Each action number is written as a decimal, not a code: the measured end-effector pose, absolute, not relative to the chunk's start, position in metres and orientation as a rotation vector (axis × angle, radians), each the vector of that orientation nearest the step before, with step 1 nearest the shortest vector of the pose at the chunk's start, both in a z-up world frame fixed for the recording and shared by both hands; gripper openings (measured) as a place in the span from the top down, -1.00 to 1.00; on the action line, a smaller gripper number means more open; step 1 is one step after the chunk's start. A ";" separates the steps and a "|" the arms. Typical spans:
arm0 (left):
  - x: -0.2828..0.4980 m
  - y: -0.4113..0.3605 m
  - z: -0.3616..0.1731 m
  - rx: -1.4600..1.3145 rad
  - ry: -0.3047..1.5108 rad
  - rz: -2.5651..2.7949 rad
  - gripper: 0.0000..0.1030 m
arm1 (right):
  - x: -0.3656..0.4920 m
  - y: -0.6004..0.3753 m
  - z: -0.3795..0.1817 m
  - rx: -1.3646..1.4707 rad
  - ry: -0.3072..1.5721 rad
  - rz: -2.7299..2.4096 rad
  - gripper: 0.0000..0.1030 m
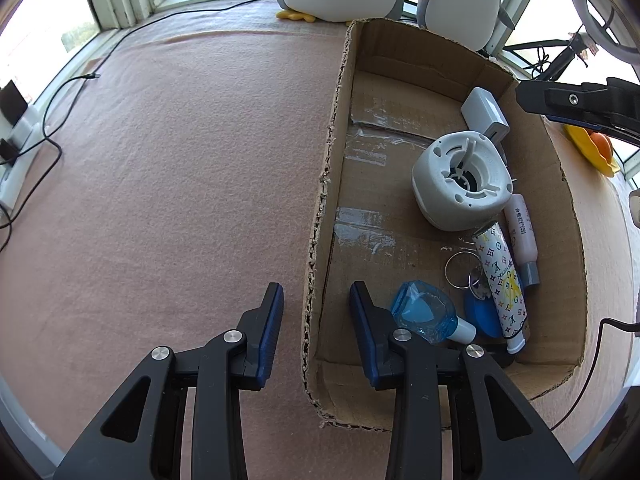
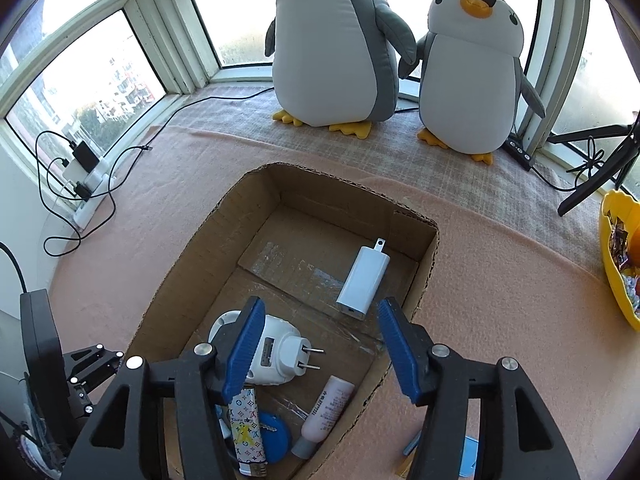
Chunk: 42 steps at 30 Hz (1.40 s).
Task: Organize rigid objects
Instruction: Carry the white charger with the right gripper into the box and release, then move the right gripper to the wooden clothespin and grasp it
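Observation:
A cardboard box (image 1: pixel 340 92) (image 2: pixel 424 248) lies on the pink blanket. In it are a white plug-in device (image 1: pixel 462 182) (image 2: pixel 276 356), a white power bank (image 1: pixel 484 110) (image 2: pixel 364 280), a pink tube (image 1: pixel 520 232) (image 2: pixel 326 412), a patterned lighter (image 1: pixel 502 280) (image 2: pixel 248 428), a blue clear bottle (image 1: pixel 424 310), a blue disc (image 1: pixel 482 314) (image 2: pixel 276 438) and a key ring (image 1: pixel 460 270). My left gripper (image 1: pixel 316 308) is open and empty, straddling the box's left wall. My right gripper (image 2: pixel 320 348) is open and empty, above the box by the plug-in device.
Two plush penguins (image 2: pixel 332 40) (image 2: pixel 468 76) stand behind the box by the windows. A power strip with cables (image 2: pixel 86 184) (image 1: pixel 16 148) lies at the left. A yellow bowl (image 2: pixel 616 256) (image 1: pixel 592 148) sits at the right. A tripod (image 2: pixel 596 160) stands at the back right.

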<state>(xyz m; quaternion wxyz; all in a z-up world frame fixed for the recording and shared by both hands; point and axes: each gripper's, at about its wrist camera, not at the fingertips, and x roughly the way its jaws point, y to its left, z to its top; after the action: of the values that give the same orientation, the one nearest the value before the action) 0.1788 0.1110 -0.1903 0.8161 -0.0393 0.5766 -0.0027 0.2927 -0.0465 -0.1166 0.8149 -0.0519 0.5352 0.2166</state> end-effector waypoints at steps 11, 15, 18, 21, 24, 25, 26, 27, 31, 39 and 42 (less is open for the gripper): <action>0.178 0.112 -0.191 -0.077 1.228 -0.008 0.33 | 0.282 -0.071 -0.110 -0.078 1.141 0.440 -0.14; 0.178 0.111 -0.191 -0.072 1.228 -0.006 0.33 | 0.271 -0.095 -0.104 -0.042 1.140 0.420 -0.14; 0.178 0.110 -0.191 -0.070 1.227 -0.005 0.33 | 0.260 -0.120 -0.099 -0.011 1.134 0.389 -0.14; 0.178 0.109 -0.191 -0.066 1.226 -0.002 0.33 | 0.251 -0.148 -0.096 0.030 1.138 0.344 -0.14; 0.179 0.107 -0.191 -0.059 1.225 0.000 0.33 | 0.244 -0.172 -0.097 0.066 1.154 0.308 -0.14; 0.179 0.107 -0.191 -0.059 1.225 0.000 0.33 | 0.242 -0.179 -0.097 0.070 1.158 0.296 -0.14; 0.179 0.106 -0.191 -0.058 1.225 0.000 0.33 | 0.241 -0.185 -0.097 0.073 1.160 0.284 -0.14; 0.179 0.106 -0.191 -0.056 1.225 0.001 0.33 | 0.239 -0.190 -0.098 0.078 1.162 0.275 -0.14; 0.179 0.103 -0.191 -0.053 1.225 0.002 0.33 | 0.234 -0.203 -0.104 0.094 1.184 0.270 -0.14; 0.178 0.103 -0.191 -0.055 1.224 0.004 0.32 | 0.220 -0.195 -0.123 0.060 1.223 0.279 -0.14; 0.178 0.103 -0.191 -0.055 1.224 0.003 0.32 | 0.216 -0.183 -0.132 0.018 1.239 0.294 -0.14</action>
<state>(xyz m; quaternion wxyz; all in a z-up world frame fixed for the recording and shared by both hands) 0.1784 0.1029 -0.1911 0.8181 -0.0259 0.5744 0.0015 0.2165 -0.1832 -0.1318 0.8041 0.0086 0.5784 0.1374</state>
